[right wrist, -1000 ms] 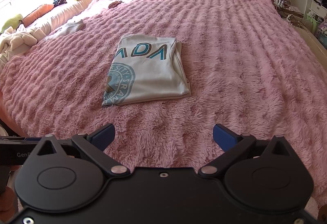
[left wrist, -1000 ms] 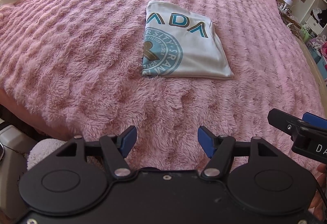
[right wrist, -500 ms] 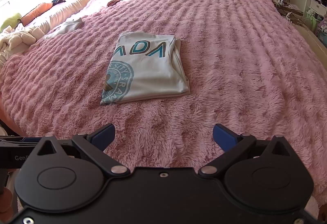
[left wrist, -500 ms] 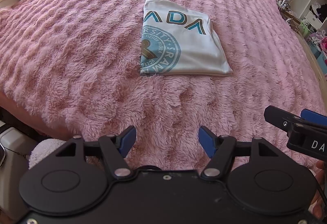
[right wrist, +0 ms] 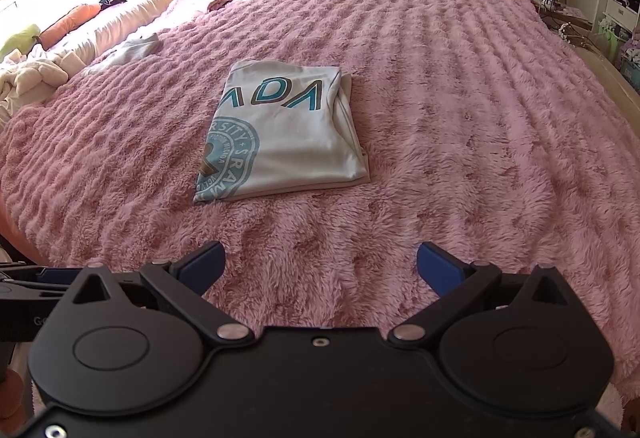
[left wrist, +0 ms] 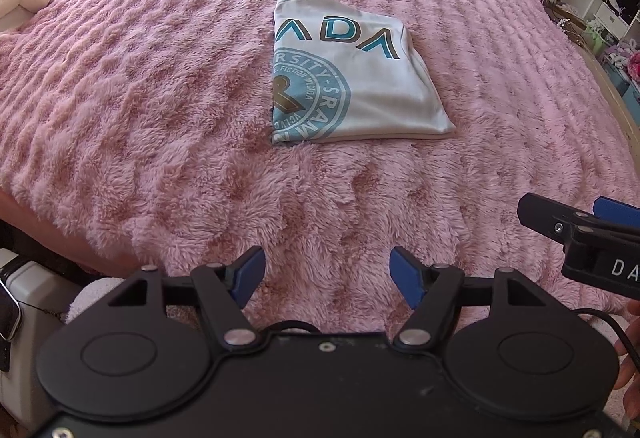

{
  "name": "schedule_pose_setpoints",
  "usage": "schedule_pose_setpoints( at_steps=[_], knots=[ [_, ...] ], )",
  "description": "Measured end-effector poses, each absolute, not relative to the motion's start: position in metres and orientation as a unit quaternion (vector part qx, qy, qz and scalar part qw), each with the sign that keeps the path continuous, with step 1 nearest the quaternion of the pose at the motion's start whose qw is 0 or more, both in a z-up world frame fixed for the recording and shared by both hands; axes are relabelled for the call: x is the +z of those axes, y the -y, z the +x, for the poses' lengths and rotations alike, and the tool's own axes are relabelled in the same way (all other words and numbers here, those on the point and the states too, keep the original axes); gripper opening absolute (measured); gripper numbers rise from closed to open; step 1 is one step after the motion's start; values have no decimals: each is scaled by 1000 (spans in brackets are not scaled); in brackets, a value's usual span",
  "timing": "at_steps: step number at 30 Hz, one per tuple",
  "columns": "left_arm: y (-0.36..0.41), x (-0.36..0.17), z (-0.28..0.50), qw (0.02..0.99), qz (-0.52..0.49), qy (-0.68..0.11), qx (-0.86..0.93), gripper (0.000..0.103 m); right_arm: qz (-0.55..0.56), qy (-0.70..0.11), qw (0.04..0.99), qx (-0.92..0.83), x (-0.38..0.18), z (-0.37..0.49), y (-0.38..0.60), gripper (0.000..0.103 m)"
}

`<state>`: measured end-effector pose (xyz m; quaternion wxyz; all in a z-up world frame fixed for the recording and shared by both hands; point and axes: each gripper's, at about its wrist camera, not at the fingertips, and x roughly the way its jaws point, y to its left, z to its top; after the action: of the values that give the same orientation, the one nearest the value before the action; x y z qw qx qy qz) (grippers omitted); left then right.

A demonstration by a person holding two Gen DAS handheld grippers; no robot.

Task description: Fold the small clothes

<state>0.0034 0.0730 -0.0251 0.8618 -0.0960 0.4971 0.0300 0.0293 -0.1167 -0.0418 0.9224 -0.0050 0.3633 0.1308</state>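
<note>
On the pink blanket (right wrist: 460, 118) lay one folded shirt (right wrist: 280, 142), perhaps in several layers. Two grippers hung near its front edge, left gripper (left wrist: 327, 272) and right gripper (right wrist: 320, 266), both spread wide, holding nothing.

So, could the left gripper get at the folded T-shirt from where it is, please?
Probably yes: the left gripper is open and empty, and only bare pink blanket lies between it and the folded T-shirt. The right gripper sits off to the side.
</note>
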Motion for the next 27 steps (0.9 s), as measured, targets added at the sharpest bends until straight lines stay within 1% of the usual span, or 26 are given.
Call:
schedule_pose_setpoints(
  at_steps=[27],
  knots=[
    [-68, -24, 3, 863, -93, -495, 22, 72, -4, -364, 924, 122, -42, 29, 118, 103]
  ],
)
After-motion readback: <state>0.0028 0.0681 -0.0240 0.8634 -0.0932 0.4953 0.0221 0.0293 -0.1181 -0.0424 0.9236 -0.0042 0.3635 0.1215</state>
